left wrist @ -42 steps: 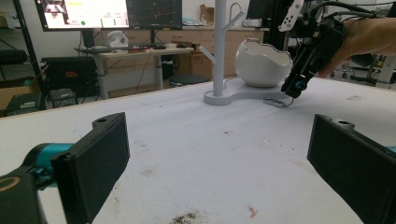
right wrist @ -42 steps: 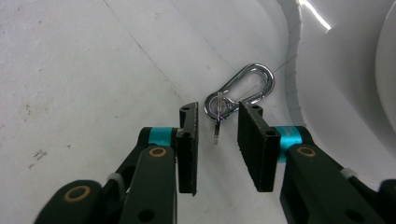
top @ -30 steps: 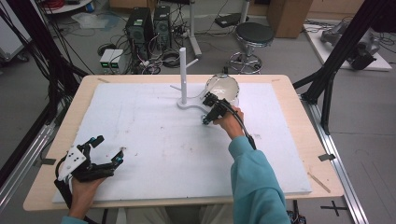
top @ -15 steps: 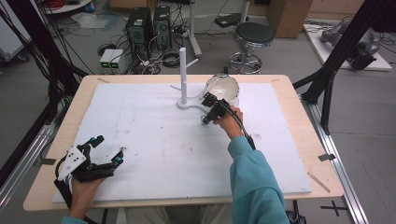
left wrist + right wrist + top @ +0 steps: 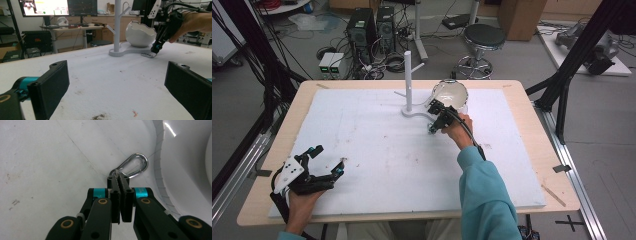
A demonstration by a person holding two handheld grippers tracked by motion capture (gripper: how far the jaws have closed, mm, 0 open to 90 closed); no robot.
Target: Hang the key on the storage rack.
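Resting at about seven o'clock on the white sheet [image 5: 377, 165] that covers the wooden counter [image 5: 532, 130], the left tool [image 5: 328, 161] lies in the person's left hand [image 5: 301, 207] with its two black jaws spread wide and nothing between them; in the left gripper view these jaws stand far apart at both lower corners, over small dark and red specks on the sheet. Near twelve o'clock of the counter a white stand [image 5: 408, 82] rises upright from a curved flat base, with short pegs on its post. Just at the right of the stand, at about one o'clock, sits a white bowl [image 5: 451, 93] with an uneven broken-egg rim, on the same base as seen in the left gripper view [image 5: 140, 33]. In front of this bowl, the right tool [image 5: 433, 127] points down to the sheet, held by the right hand [image 5: 458, 129] in a teal sleeve [image 5: 484, 200]. Its jaws are pressed together on one end of a small silver carabiner [image 5: 131, 167], which lies flat on the sheet, just beside the edge of the white base; its free loop points toward the bowl. The left gripper view shows the same carabiner [image 5: 148, 54] under the tip of the right tool, touching the sheet.
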